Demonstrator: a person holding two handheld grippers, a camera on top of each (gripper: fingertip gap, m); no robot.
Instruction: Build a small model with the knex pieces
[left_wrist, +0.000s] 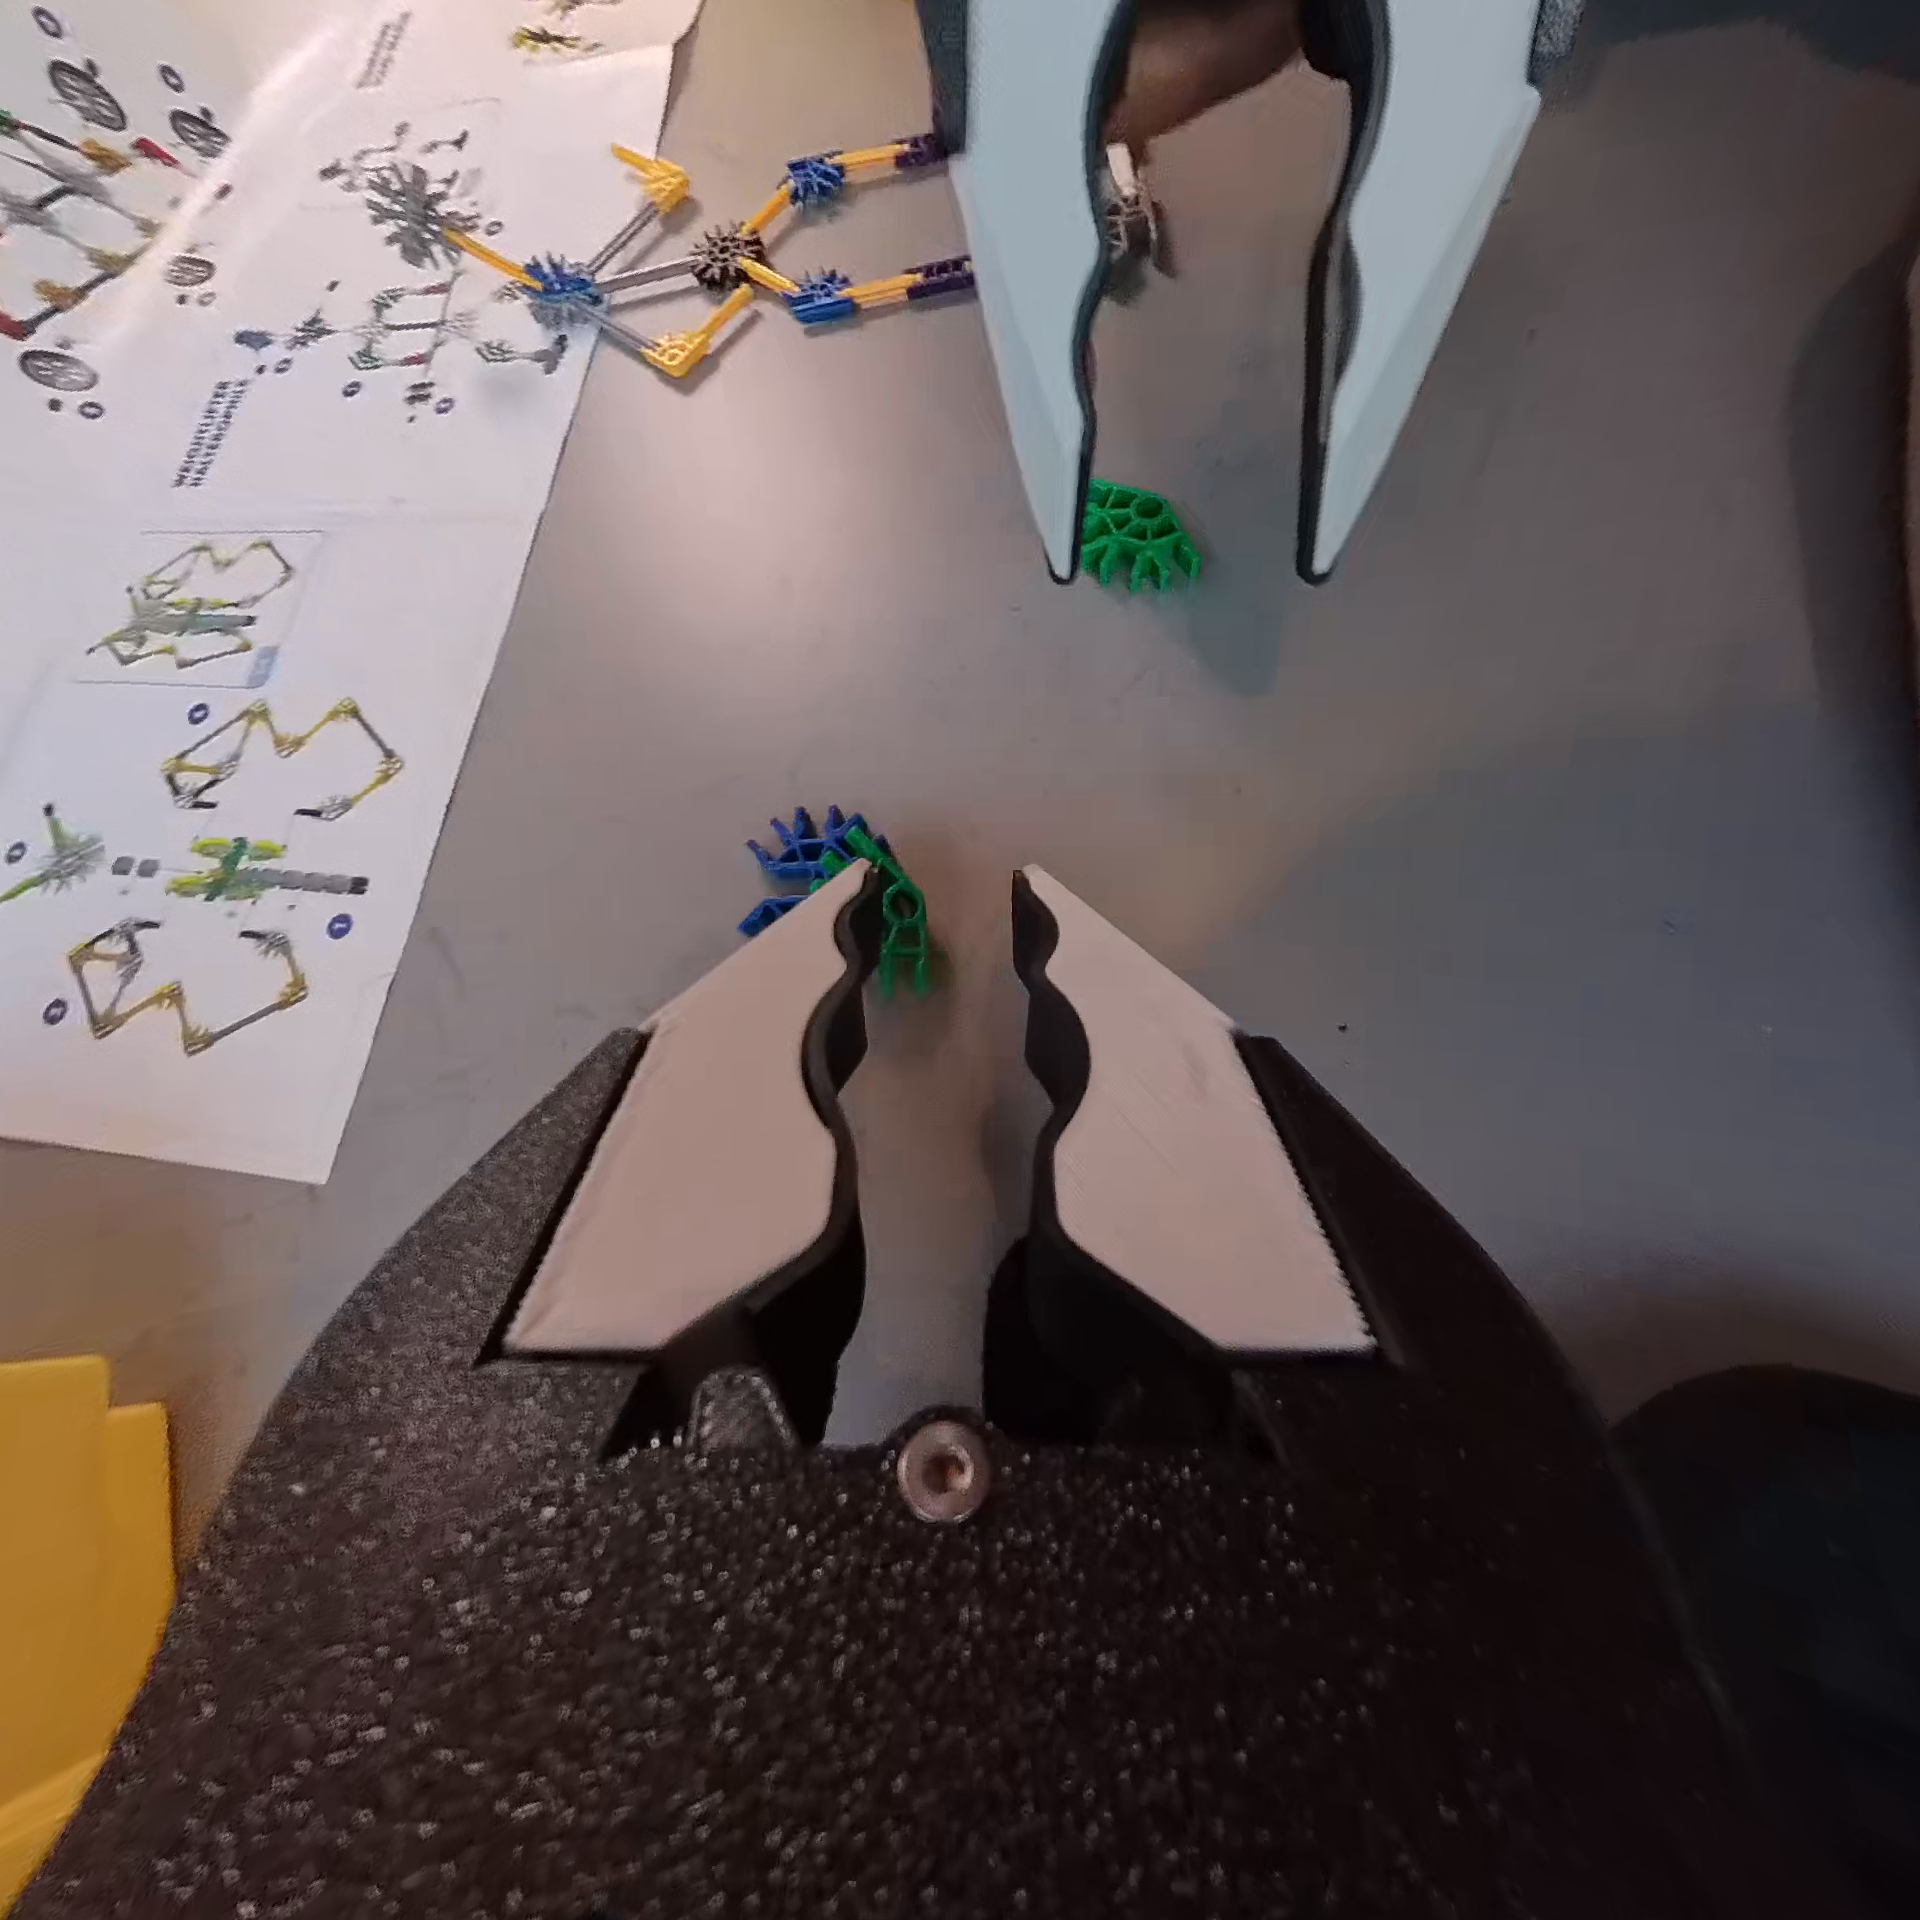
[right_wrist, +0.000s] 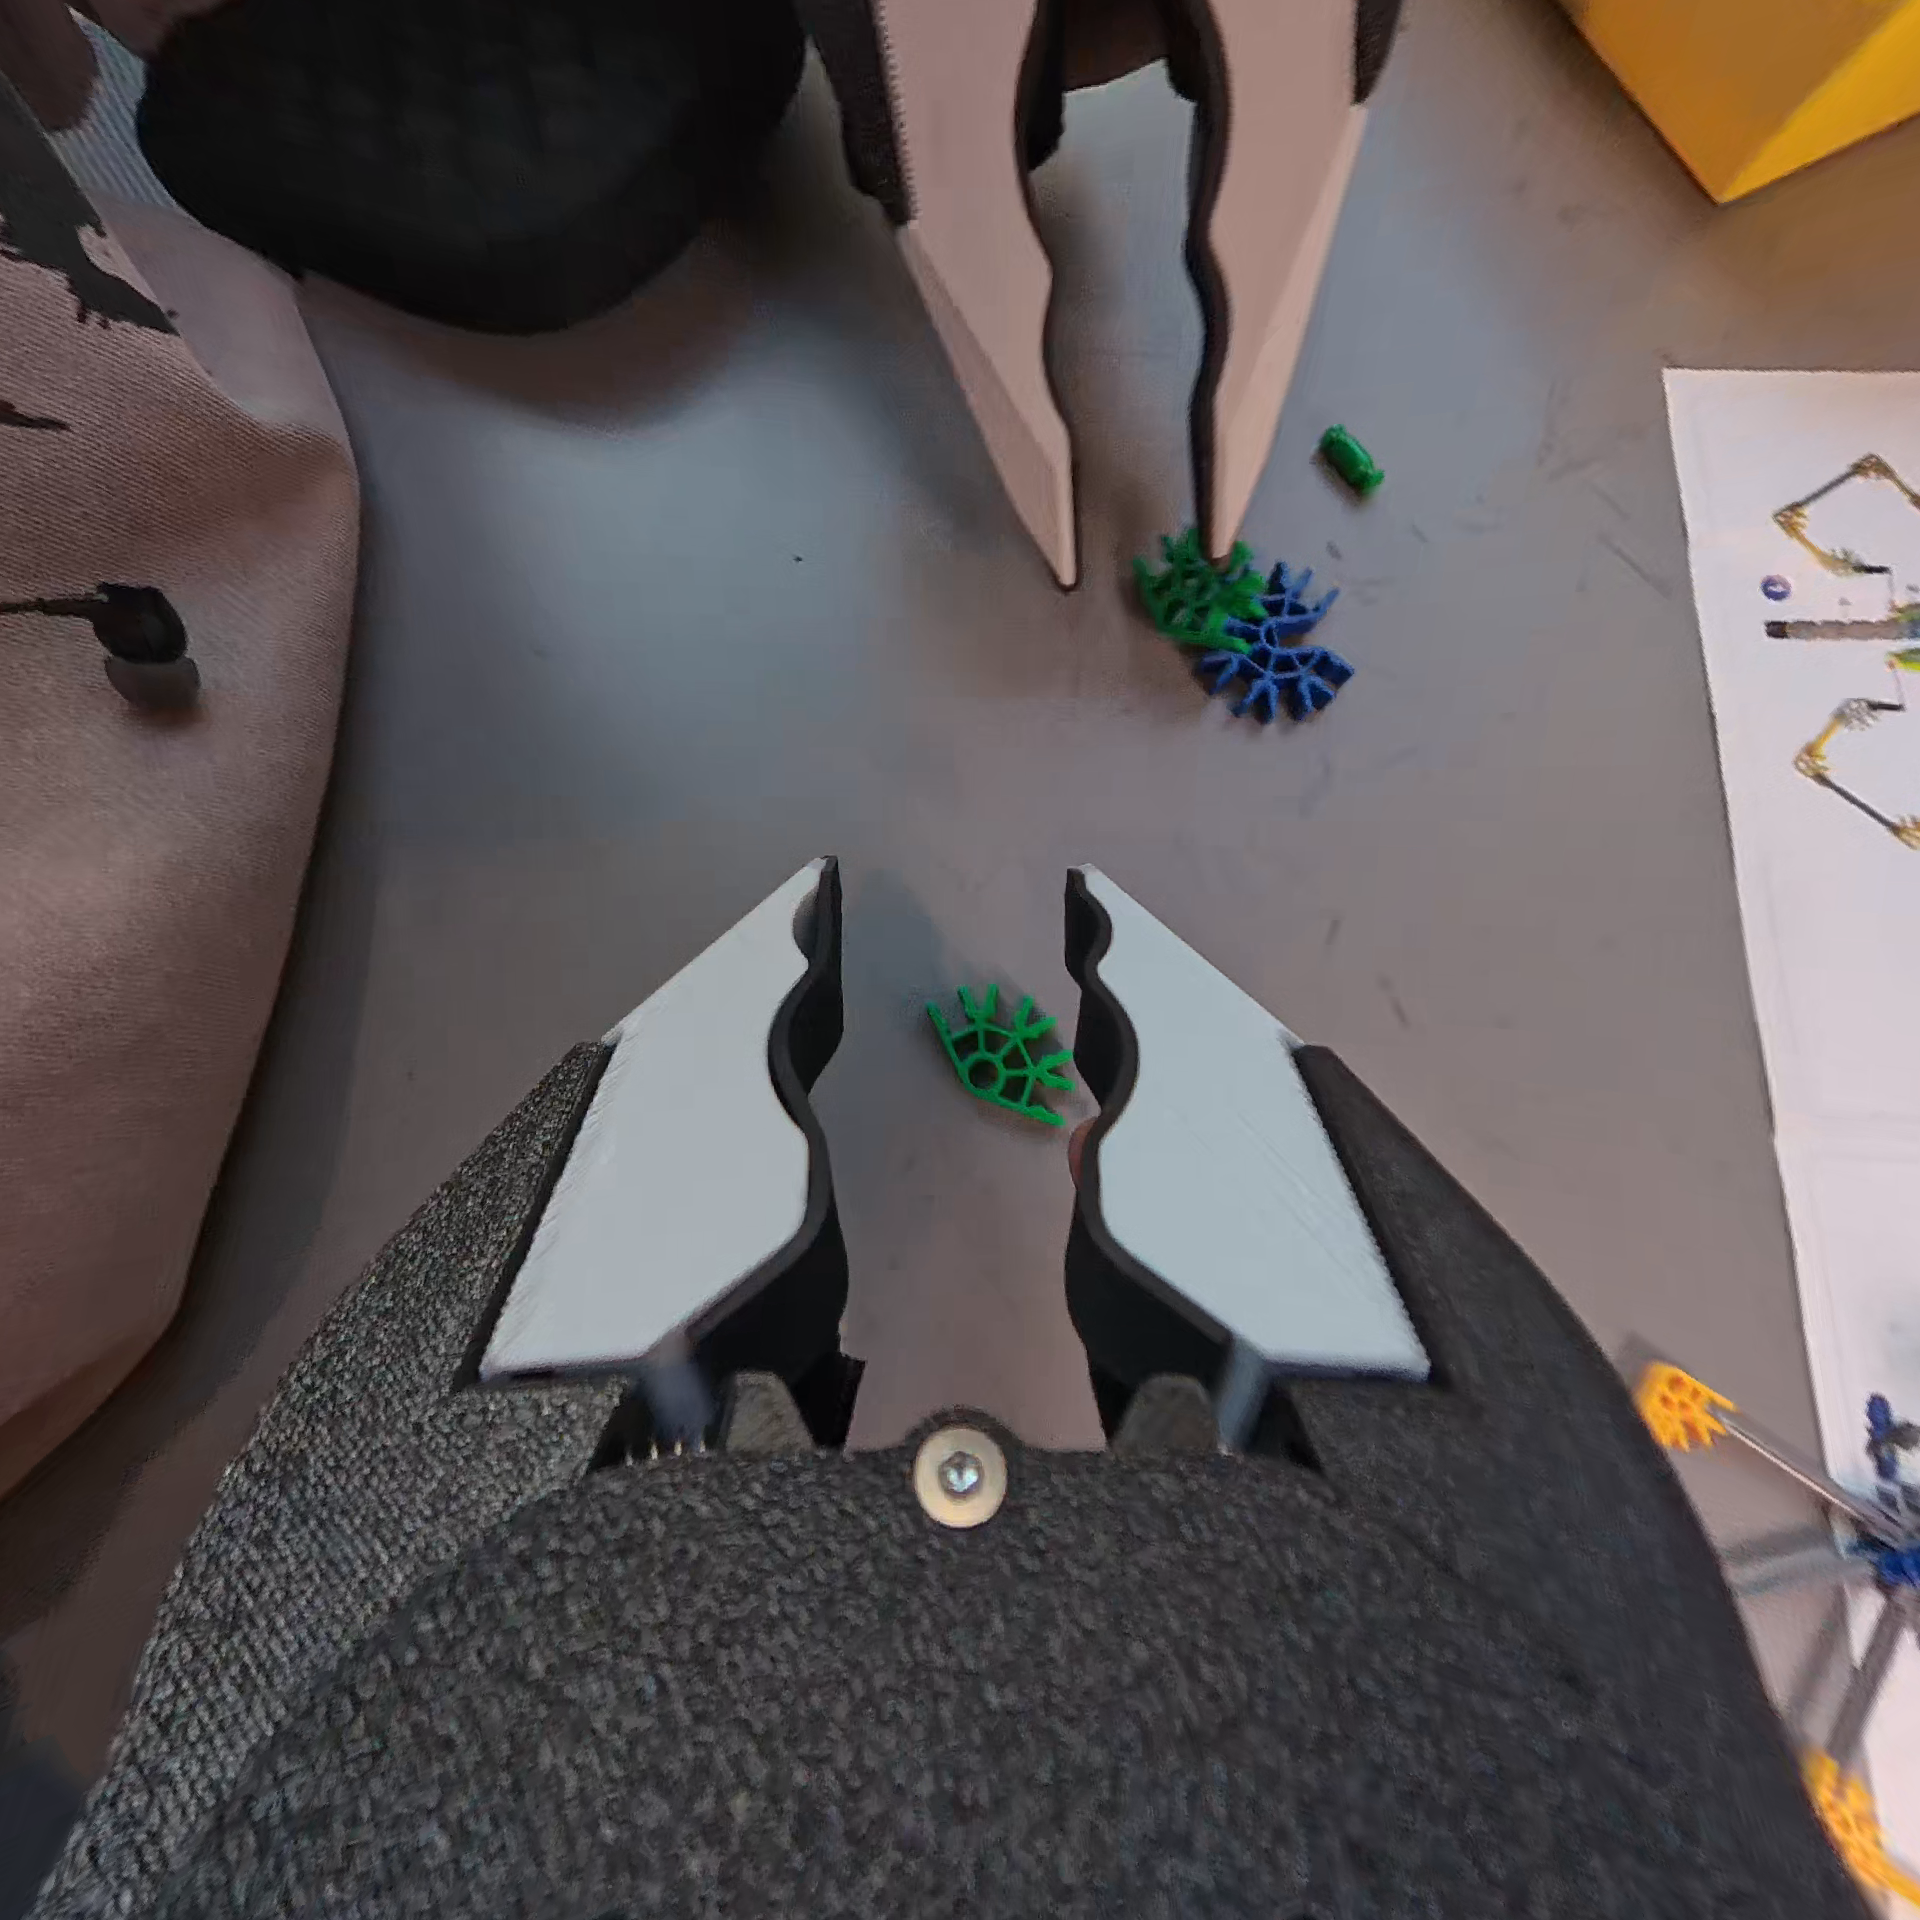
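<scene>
My left gripper (left_wrist: 940, 883) is open over the grey table. A green connector piece (left_wrist: 902, 930) leans against its left finger's inner side, on top of a blue connector (left_wrist: 800, 857). The same pair shows in the right wrist view, the green one (right_wrist: 1184, 587) and the blue one (right_wrist: 1273, 649), at the far gripper's (right_wrist: 1143, 566) tip. My right gripper (right_wrist: 951, 878) is open, with another green connector (right_wrist: 1003, 1060) lying flat on the table between its fingers, near the right one. In the left wrist view this green piece (left_wrist: 1138, 535) lies between the far gripper's (left_wrist: 1184, 577) tips.
A rod-and-connector assembly of yellow, blue, black and purple parts (left_wrist: 727, 260) lies at the back. An instruction sheet (left_wrist: 260, 520) covers the left table; it also shows at the right (right_wrist: 1829, 831). A small green piece (right_wrist: 1349, 457) lies loose. A yellow box (right_wrist: 1756, 83) and a person's sleeve (right_wrist: 135, 727) border the area. Across from one pair of fingers to the other is roughly 8 centimeters. My left gripper is the nearer one to the small green piece (right_wrist: 1349, 457): about 6 centimeters, against 12 centimeters.
</scene>
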